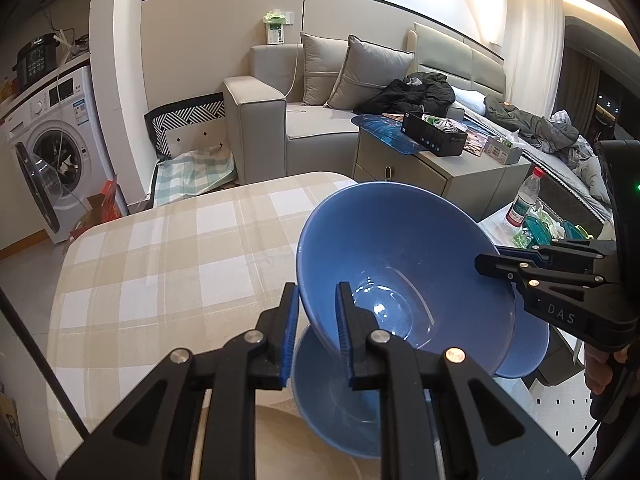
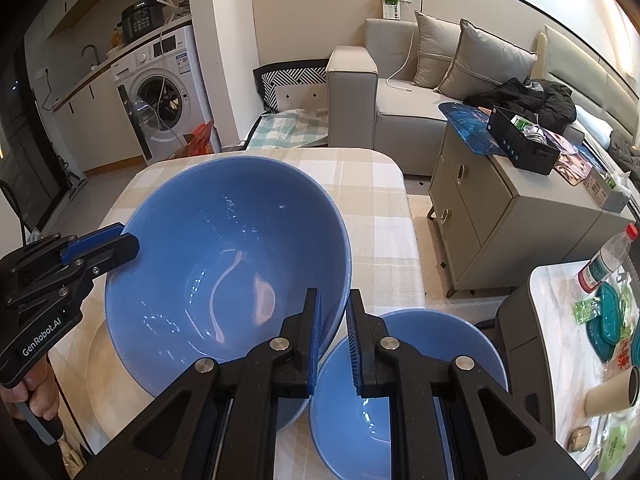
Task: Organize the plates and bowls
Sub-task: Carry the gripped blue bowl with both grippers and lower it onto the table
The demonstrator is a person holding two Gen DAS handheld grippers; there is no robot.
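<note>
Large blue bowl [image 1: 404,264] is off the table, tilted, carried between my two tools, its mouth facing back toward me. My left hand-held gripper [image 1: 318,328] is pinched narrow on the near-left rim; my right hand-held gripper [image 2: 334,336] is pinched narrow on the opposite rim, so the line between the two grips runs across the bowl's width, left to right. Each grip shows from the other side as well: the right one comes in from the right edge in the left wrist view, the left one from the left edge in the right wrist view. Directly beneath and a little toward my right sits a smaller blue bowl [image 2: 404,392], upright; the big bowl's lower wall hangs just over its left rim, and I can't tell whether they touch. Under the big bowl, toward my left, a pale plate [image 2: 108,368] lies flat on the checked table [image 1: 160,248]. Judgement: the big bowl will not nest in the small one, so the coming move likely depends on getting it clear of the small bowl, leftward over the plate or the bare cloth. Neither hand is nearer; both share the load, so they must travel together and level out the tilt before setting down. Beyond the table: sofa [image 1: 320,120], cabinet [image 2: 500,216], washing machine [image 1: 52,148].
</note>
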